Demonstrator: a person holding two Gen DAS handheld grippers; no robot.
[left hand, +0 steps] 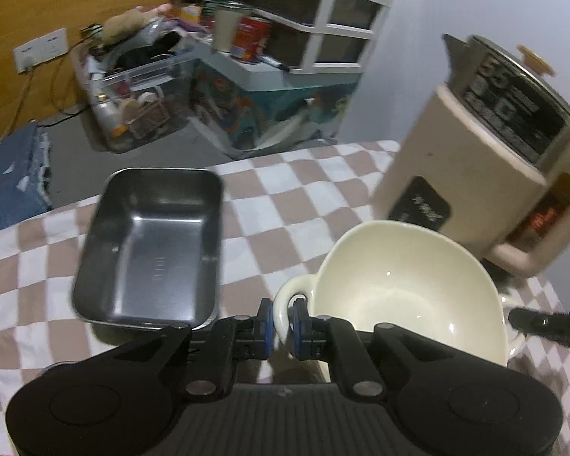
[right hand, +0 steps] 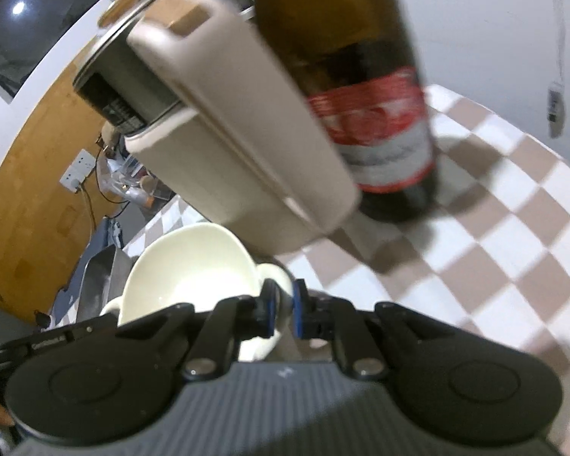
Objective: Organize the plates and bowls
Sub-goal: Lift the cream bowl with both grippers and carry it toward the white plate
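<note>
Left wrist: checkered tablecloth (left hand: 292,197); wood wall (left hand: 38,19), shelf unit (left hand: 323,11) behind.

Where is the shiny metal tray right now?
In the left wrist view the metal tray sits on the checkered cloth, left of the cream bowl, whose handle the left gripper is pinching.

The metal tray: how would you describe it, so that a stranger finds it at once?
On the checkered tablecloth, look to the side of the cream bowl away from the beige cooker. The metal tray lies there, empty. It alone is rectangular, dark and shiny.
</note>
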